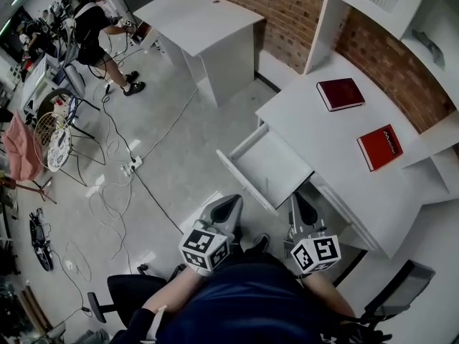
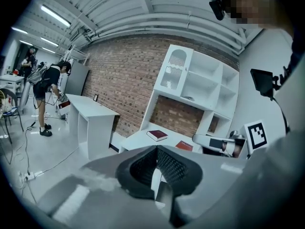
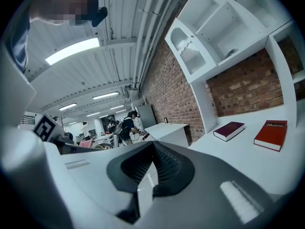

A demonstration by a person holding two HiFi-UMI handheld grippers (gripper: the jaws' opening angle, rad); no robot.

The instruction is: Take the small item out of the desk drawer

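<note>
the left gripper point(image 1: 226, 210) has its jaws pressed together with nothing between them. its own view shows only the room beyond the tips. the right gripper point(image 1: 300, 211), just beside it, looks the same: jaws together and nothing held. both hang near the person's body, above the floor and apart from the furniture.

straight ahead of the two grippers, a little nearer to the right one, the drawer point(image 1: 267, 165) stands pulled out from the white desk point(image 1: 337, 163). what shows of its inside is bare white, and i cannot find the small item there. it is in no jaw either, and not on the desk. it may lie at the back of the drawer, under the desk top, where the head view does not reach, but this is only a guess.

further ahead and to the right, on the desk top, lie a dark red book point(image 1: 341, 93) and a brighter red book point(image 1: 379, 147), well apart from each other.

i judge that the opening of the drawer is done and the reach inside is not yet begun. the next move asks that one gripper goes forward and down over the drawer and parts its jaws before it enters. the person should also lean the head so that the hidden back part comes in sight. the front wall of the drawer is close, so the descent should be slow to avoid knocking it.
</note>
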